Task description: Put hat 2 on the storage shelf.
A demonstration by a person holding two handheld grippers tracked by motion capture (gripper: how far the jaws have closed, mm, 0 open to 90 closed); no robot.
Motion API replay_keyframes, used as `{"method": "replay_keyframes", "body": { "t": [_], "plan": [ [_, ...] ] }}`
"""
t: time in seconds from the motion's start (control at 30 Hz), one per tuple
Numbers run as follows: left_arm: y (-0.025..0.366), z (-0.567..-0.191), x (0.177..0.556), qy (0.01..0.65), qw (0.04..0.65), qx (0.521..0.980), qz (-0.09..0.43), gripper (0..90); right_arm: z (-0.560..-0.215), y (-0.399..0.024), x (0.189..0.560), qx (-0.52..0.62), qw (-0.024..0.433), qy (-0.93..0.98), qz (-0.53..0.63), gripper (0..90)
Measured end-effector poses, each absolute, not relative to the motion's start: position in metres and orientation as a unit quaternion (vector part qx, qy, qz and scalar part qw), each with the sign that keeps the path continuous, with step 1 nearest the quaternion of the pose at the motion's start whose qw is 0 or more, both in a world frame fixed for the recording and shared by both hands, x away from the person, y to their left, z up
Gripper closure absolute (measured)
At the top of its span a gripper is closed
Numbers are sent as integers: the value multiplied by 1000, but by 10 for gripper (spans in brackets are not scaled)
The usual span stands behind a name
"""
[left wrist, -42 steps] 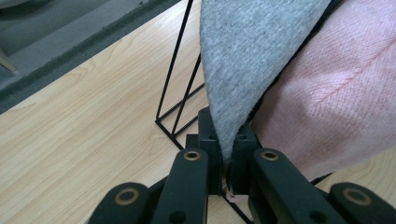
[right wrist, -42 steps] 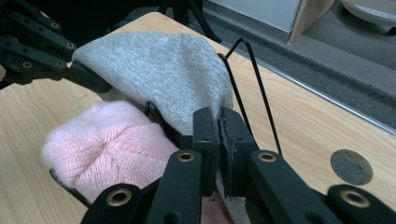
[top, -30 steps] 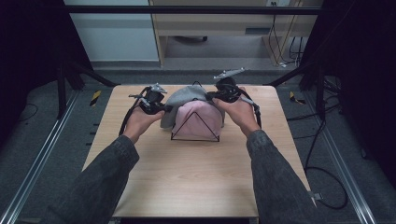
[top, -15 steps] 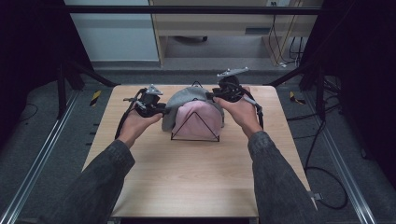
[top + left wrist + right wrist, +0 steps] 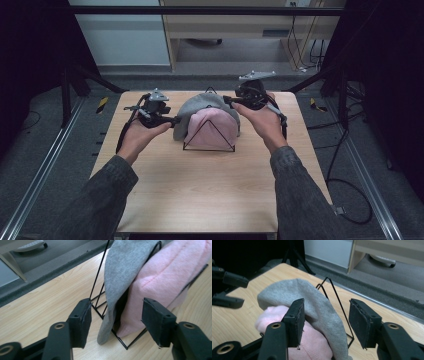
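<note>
While both tongs gape empty, the grey cloth and pink cloth hide most of the wire rack.

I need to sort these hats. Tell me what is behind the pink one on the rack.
A grey hat sits directly behind the pink hat on the black wire rack. The pink hat hides most of its front; anything behind the grey hat is covered.

Soft cloth on thin wire, over pale wood.

The counter is light wood-grain, smooth and matt. The rack is thin black wire, faintly glossy. The grey cloth looks like matt, fine-knit jersey; the pink cloth is fuzzy, plush fleece with a stitched seam. The jaws are matt black plastic faced with rough, dark pads.
</note>
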State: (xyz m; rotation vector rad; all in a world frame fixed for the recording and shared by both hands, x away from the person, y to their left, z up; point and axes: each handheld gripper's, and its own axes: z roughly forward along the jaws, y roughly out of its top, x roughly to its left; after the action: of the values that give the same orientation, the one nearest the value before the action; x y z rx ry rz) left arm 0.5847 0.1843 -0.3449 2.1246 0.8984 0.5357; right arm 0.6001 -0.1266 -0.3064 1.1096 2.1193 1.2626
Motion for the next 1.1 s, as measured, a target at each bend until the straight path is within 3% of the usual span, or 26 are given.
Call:
{"method": "replay_keyframes", "body": {
  "t": [0.3, 0.67, 1.1],
  "plan": [
    [185, -328, 565, 346, 377, 831, 220, 269, -293, -126, 584, 401, 231, 755, 465, 350],
    [184, -321, 554, 351, 384, 828, 209, 125, -290, -129, 568, 406, 242, 744, 472, 153],
    [199, -316, 522, 322, 387, 838, 210, 60, -294, -146, 538, 381, 260, 756, 465, 69]
  ]
}}
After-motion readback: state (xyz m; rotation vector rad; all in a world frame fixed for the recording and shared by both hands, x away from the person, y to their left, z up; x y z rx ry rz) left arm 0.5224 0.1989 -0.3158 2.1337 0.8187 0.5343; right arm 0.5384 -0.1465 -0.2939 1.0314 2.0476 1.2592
